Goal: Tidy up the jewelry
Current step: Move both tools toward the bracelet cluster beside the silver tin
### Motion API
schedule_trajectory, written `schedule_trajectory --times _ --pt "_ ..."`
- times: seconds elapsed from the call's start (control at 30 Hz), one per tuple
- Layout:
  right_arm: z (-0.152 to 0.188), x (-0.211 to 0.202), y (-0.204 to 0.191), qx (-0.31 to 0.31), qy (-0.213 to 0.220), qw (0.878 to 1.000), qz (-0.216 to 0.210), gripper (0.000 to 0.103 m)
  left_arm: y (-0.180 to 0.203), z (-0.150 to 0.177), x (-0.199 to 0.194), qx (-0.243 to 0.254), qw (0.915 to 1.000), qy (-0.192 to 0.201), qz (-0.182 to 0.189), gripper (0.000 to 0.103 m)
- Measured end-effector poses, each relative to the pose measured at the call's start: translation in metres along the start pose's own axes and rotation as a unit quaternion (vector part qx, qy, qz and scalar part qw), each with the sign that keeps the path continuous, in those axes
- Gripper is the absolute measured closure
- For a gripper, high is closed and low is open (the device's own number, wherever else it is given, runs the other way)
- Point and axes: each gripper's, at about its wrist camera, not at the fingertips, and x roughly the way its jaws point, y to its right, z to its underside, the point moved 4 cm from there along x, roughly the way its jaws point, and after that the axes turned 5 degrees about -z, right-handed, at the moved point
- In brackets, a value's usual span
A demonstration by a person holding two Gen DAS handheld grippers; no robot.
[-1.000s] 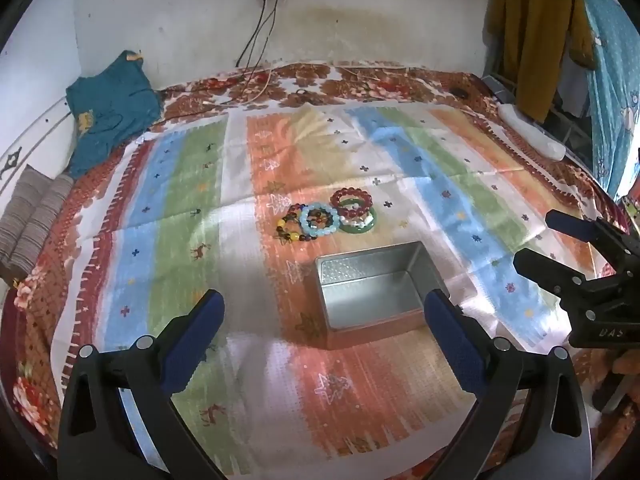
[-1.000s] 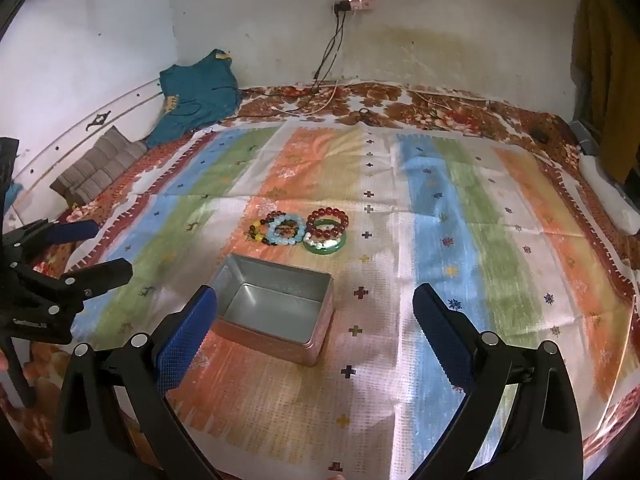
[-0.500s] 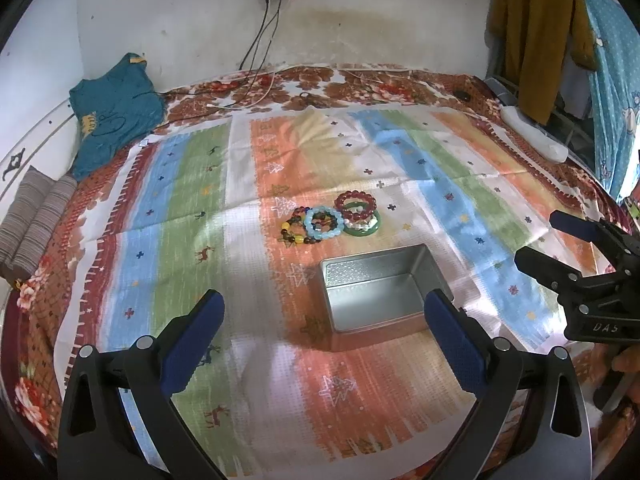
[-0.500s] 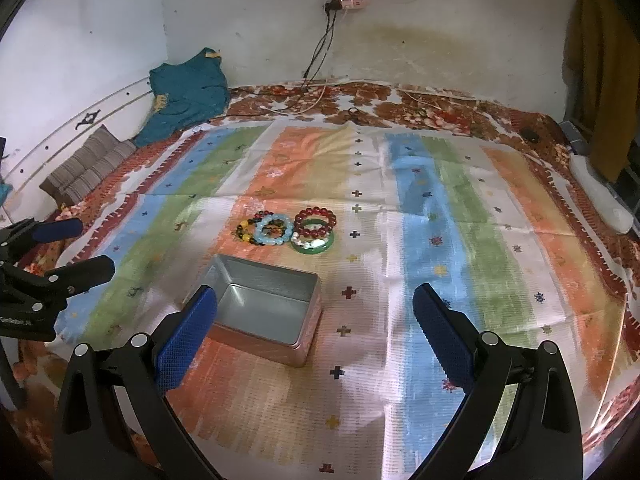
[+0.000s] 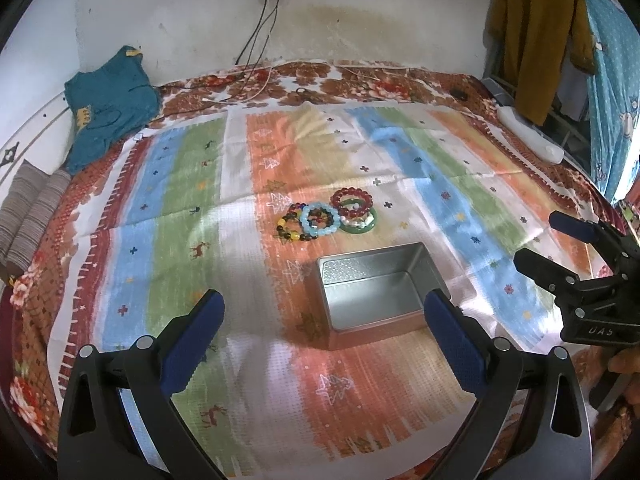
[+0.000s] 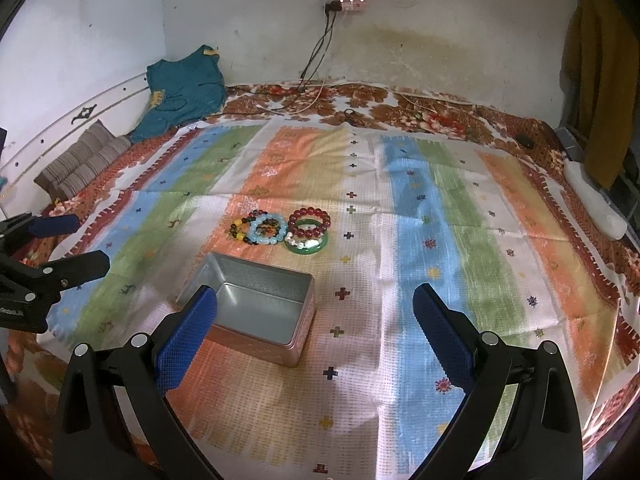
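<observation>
An empty silver metal tin [image 5: 376,294] [image 6: 256,304] stands on the striped cloth. Just behind it lie several bead bracelets: a multicoloured one [image 5: 290,227] [image 6: 240,229], a light blue one [image 5: 319,220] [image 6: 267,230], a dark red one [image 5: 352,201] [image 6: 309,223] and a green bangle [image 5: 360,225] [image 6: 308,245]. My left gripper [image 5: 324,320] is open and empty, hovering in front of the tin. My right gripper [image 6: 316,316] is open and empty, in front of the tin and to its right. Each gripper also shows in the other's view, the right one [image 5: 560,248] and the left one [image 6: 60,244].
The striped cloth [image 6: 440,240] covers a bed with a floral sheet. A teal garment [image 5: 108,104] and a striped pillow [image 5: 28,208] lie at the far left. Cables [image 6: 316,92] run from a wall socket. A mustard garment [image 5: 536,32] hangs at the right, with a white object [image 6: 596,200] below.
Both grippers have shifted slightly with the view rising a little; the tin and bracelets lie where they were. Both stay open and empty.
</observation>
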Motion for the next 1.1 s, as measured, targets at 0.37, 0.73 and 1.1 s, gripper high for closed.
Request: schedule_trajectory --times 0.37,0.73,1.1 --pt "0.000 0.006 0.006 0.013 -0.011 1.000 0.004 0.004 -0.005 0.000 0.002 -0.014 0.9999 -0.003 -0.003 0.006" --pt "0.000 0.012 0.007 0.014 -0.025 1.000 0.002 0.004 -0.006 0.001 0.005 -0.013 0.9999 -0.001 -0.001 0.006" --pt "-0.008 0.025 0.005 0.003 -0.035 0.999 0.017 0.004 0.000 -0.002 0.018 0.010 0.9995 -0.027 -0.014 0.006"
